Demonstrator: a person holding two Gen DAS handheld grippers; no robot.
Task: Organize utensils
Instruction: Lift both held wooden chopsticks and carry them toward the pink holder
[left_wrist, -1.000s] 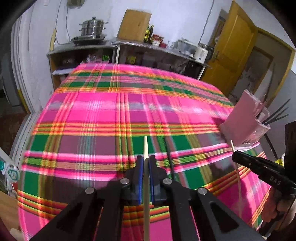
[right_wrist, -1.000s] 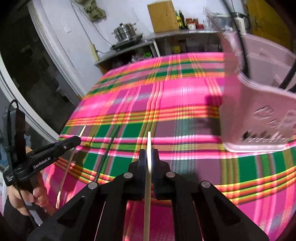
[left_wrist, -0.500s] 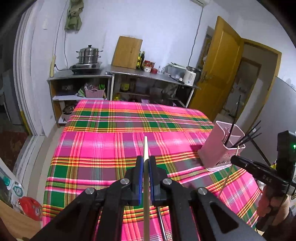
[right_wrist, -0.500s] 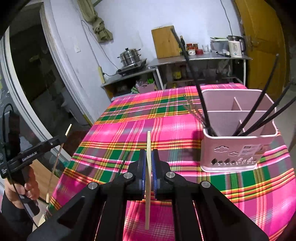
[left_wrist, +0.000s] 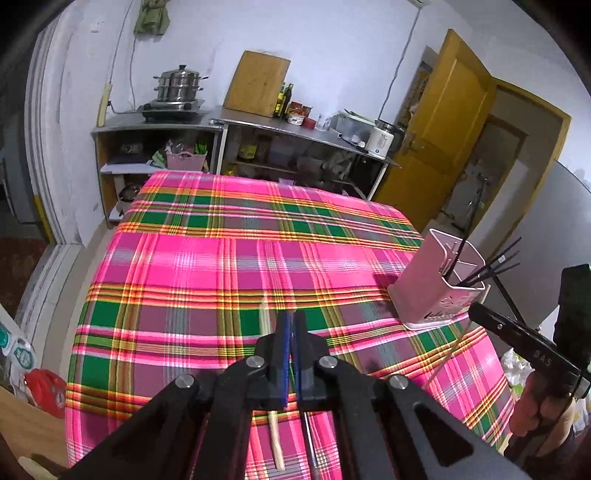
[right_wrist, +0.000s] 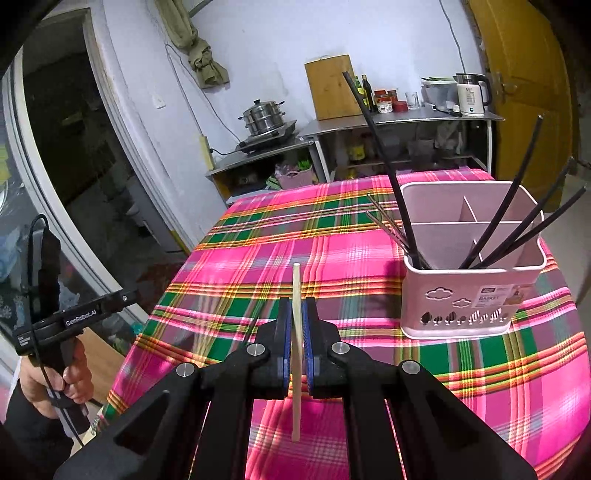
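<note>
My right gripper (right_wrist: 297, 306) is shut on a pale wooden chopstick (right_wrist: 296, 332) and holds it above the plaid cloth, left of the pink utensil basket (right_wrist: 469, 295). The basket holds several black chopsticks (right_wrist: 517, 229). My left gripper (left_wrist: 291, 325) has its jaws nearly together with nothing between them. A wooden chopstick (left_wrist: 275, 441) and a dark chopstick (left_wrist: 308, 439) lie on the cloth below the left gripper. The basket also shows in the left wrist view (left_wrist: 436, 291), at the table's right edge.
The table (left_wrist: 221, 266) has a pink and green plaid cloth. Behind it stand metal shelves with a steamer pot (left_wrist: 179, 86), a wooden board (left_wrist: 256, 83), bottles and a kettle (left_wrist: 380, 140). A yellow door (left_wrist: 439, 125) is at right.
The wooden chopstick has left my left gripper and now lies on the cloth beneath it. My right gripper keeps its chopstick and has come a little closer to the basket.
</note>
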